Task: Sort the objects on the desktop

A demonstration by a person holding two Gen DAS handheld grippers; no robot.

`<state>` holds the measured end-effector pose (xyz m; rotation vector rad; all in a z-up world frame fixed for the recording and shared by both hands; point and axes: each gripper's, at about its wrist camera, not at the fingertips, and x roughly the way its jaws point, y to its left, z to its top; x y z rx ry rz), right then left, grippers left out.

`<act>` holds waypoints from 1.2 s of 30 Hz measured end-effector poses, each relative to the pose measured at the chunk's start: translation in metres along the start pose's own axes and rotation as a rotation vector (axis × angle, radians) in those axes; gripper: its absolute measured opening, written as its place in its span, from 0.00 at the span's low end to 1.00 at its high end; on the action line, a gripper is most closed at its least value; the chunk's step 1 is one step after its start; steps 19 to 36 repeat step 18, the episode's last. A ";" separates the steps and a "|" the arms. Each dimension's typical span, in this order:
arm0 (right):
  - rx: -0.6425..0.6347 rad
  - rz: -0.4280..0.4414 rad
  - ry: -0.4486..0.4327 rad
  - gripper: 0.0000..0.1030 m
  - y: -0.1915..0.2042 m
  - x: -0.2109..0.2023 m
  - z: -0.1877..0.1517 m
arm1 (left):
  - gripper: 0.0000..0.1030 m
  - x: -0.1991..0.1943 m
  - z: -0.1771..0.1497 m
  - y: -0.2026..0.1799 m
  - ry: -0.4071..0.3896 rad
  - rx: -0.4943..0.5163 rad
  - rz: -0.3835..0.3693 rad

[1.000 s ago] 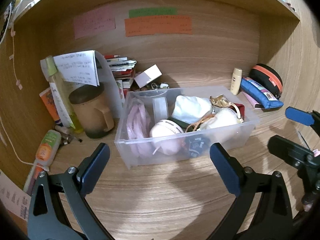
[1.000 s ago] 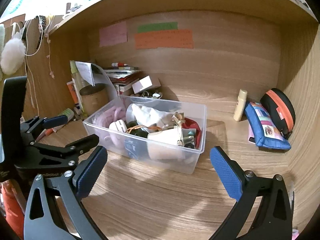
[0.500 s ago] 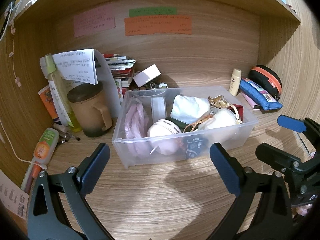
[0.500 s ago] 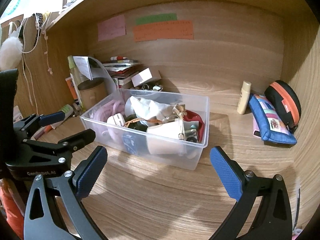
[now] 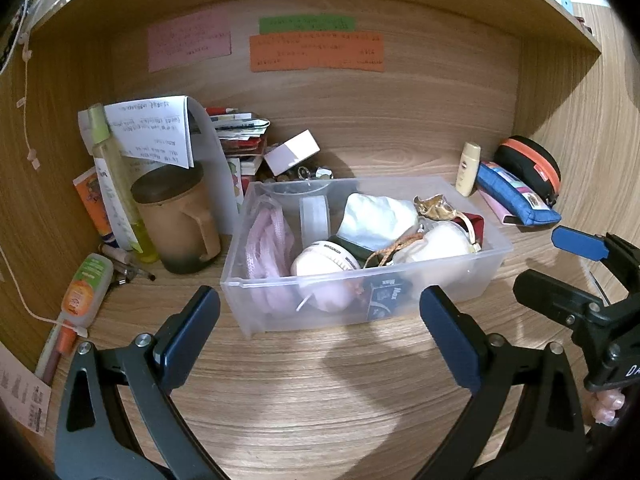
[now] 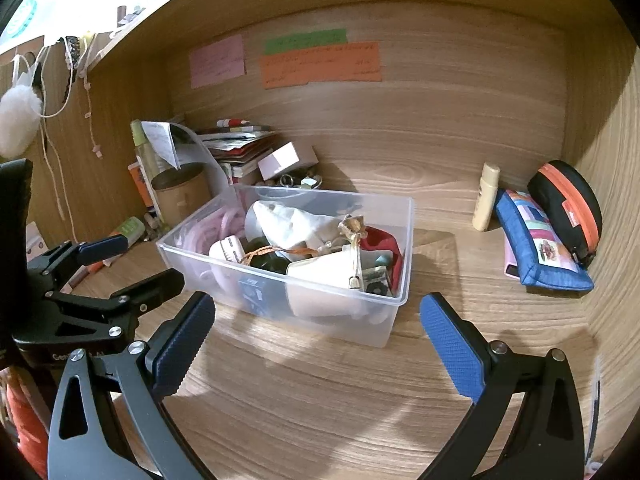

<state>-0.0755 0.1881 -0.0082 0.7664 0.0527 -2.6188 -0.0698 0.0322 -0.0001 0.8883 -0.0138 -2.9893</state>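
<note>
A clear plastic bin (image 5: 496,258) (image 6: 394,314) sits mid-desk, full of small things: pink cord, white cloth, a white pouch, a gold ornament. My left gripper (image 5: 318,326) is open and empty, just in front of the bin's near wall. My right gripper (image 6: 316,332) is open and empty, in front of the bin's right corner. Each gripper shows in the other's view: the right one (image 5: 560,268) at the right edge, the left one (image 6: 132,260) at the left edge.
A brown mug (image 5: 178,220), a yellow bottle (image 5: 120,196), papers and a tube (image 5: 84,290) crowd the back left. A cream bottle (image 6: 486,196), a blue pouch (image 6: 542,248) and a black-orange case (image 6: 568,204) lie at the right wall. Wooden walls enclose three sides.
Both grippers have drawn back slightly from the bin and stay open. The right gripper has shifted a little left in the left wrist view. No object has moved.
</note>
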 end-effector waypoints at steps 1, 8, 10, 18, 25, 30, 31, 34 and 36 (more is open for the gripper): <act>0.001 0.001 0.003 1.00 0.000 0.001 0.000 | 0.98 0.000 0.000 0.000 0.003 -0.001 0.001; 0.010 0.004 0.017 1.00 -0.002 0.004 -0.002 | 0.98 0.002 -0.002 0.000 0.003 -0.003 0.013; 0.010 0.010 0.025 1.00 -0.002 0.006 -0.003 | 0.98 0.002 -0.002 -0.001 0.001 0.000 0.021; 0.009 0.006 0.048 1.00 -0.001 0.012 -0.006 | 0.98 0.002 -0.004 -0.004 -0.005 0.006 0.024; 0.009 0.006 0.048 1.00 -0.001 0.012 -0.006 | 0.98 0.002 -0.004 -0.004 -0.005 0.006 0.024; 0.009 0.006 0.048 1.00 -0.001 0.012 -0.006 | 0.98 0.002 -0.004 -0.004 -0.005 0.006 0.024; 0.009 0.006 0.048 1.00 -0.001 0.012 -0.006 | 0.98 0.002 -0.004 -0.004 -0.005 0.006 0.024; 0.009 0.006 0.048 1.00 -0.001 0.012 -0.006 | 0.98 0.002 -0.004 -0.004 -0.005 0.006 0.024; 0.009 0.006 0.048 1.00 -0.001 0.012 -0.006 | 0.98 0.002 -0.004 -0.004 -0.005 0.006 0.024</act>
